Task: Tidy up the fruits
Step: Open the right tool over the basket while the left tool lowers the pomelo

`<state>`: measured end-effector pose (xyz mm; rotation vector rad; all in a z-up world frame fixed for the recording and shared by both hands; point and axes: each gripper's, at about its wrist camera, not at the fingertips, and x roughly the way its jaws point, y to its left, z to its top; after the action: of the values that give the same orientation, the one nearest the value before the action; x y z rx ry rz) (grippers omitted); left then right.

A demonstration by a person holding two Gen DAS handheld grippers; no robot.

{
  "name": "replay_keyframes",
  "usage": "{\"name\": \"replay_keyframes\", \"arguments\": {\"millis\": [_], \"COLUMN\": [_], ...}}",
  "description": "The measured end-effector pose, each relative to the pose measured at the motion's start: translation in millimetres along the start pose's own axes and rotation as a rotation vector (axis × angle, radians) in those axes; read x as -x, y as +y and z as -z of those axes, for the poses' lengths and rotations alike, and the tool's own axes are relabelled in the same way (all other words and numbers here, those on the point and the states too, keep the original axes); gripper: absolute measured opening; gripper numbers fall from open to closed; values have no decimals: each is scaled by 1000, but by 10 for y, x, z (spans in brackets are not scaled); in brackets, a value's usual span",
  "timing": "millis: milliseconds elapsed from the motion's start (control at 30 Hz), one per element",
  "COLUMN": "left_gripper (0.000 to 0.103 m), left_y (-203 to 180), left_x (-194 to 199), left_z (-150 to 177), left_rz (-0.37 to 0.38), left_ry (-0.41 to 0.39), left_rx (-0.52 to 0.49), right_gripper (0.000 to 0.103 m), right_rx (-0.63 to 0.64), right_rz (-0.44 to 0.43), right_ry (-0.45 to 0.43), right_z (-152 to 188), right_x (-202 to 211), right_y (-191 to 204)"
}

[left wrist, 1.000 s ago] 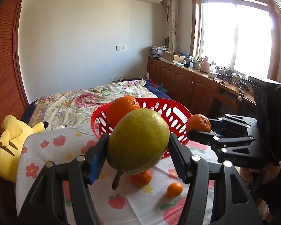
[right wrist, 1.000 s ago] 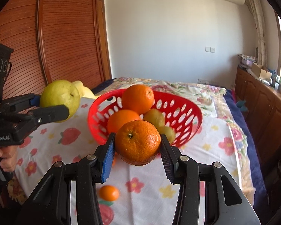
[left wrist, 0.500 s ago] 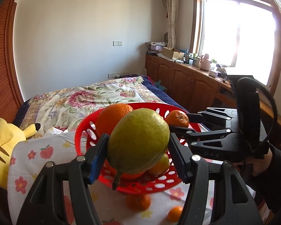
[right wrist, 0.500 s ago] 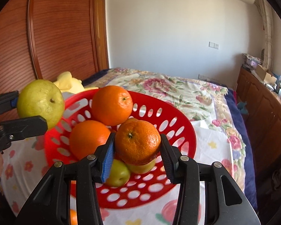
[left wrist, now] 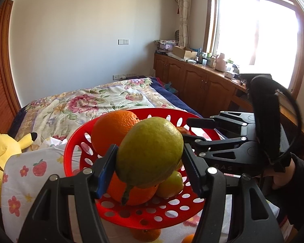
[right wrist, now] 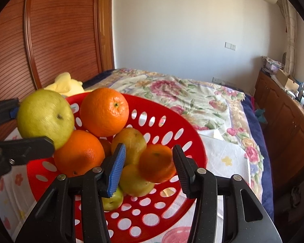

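Bedroom, floral bed — red basket (right wrist: 192, 141) on its strawberry cloth. Your left claw (left wrist: 149, 169) clamps the green pear (left wrist: 150, 151) over the basket; your right claw (right wrist: 149, 165) gapes, blurred tangerine (right wrist: 157, 166) loose between — it may bounce off the heap.

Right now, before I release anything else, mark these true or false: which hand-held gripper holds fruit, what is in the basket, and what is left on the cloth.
1. The left hand-held gripper clamps a large yellow-green pear. True.
2. The right hand-held gripper grips a small blurred orange mandarin. False: it is open, the mandarin loose between its fingers.
3. The red perforated plastic basket holds only oranges. False: greenish fruits too.
4. An orange fruit lies on the cloth outside it. True.
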<state>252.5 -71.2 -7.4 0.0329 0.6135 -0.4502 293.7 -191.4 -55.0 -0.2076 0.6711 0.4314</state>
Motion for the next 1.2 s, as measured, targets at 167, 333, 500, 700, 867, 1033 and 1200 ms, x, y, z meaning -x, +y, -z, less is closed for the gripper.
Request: {"name": "replay_keyframes", "arguments": {"millis": [167,333,500,700,867,1033,1200], "left_gripper": [62,62,62,62,62,63,64], "left_y": [-57,-151,-225,-291,-326,-384,-413], "left_x": [-82,-163,-249,-350,-399,-428,-418], "left_z": [-5,5,-3,-43,-57,-68,-55], "left_rz": [11,25,37,36,31,23,5], "left_ry": [11,22,34,46,54,59,47], "left_rx": [-8,-25,-37,-42,-44,-63,-59], "right_gripper": [49,49,49,50,50,50,50], "right_rx": [-25,-59,-74,-85,-94,-102,-103], "right_rz": [7,14,21,9,5,3,2], "right_ry": [-24,-54,-70,-80,-84,-89,-86], "right_z": [22,57,72,87,127,146,161], "right_x": [110,274,355,374,391,416,431], "right_y": [-85,-185,-261,-305,-341,-372,-376]}}
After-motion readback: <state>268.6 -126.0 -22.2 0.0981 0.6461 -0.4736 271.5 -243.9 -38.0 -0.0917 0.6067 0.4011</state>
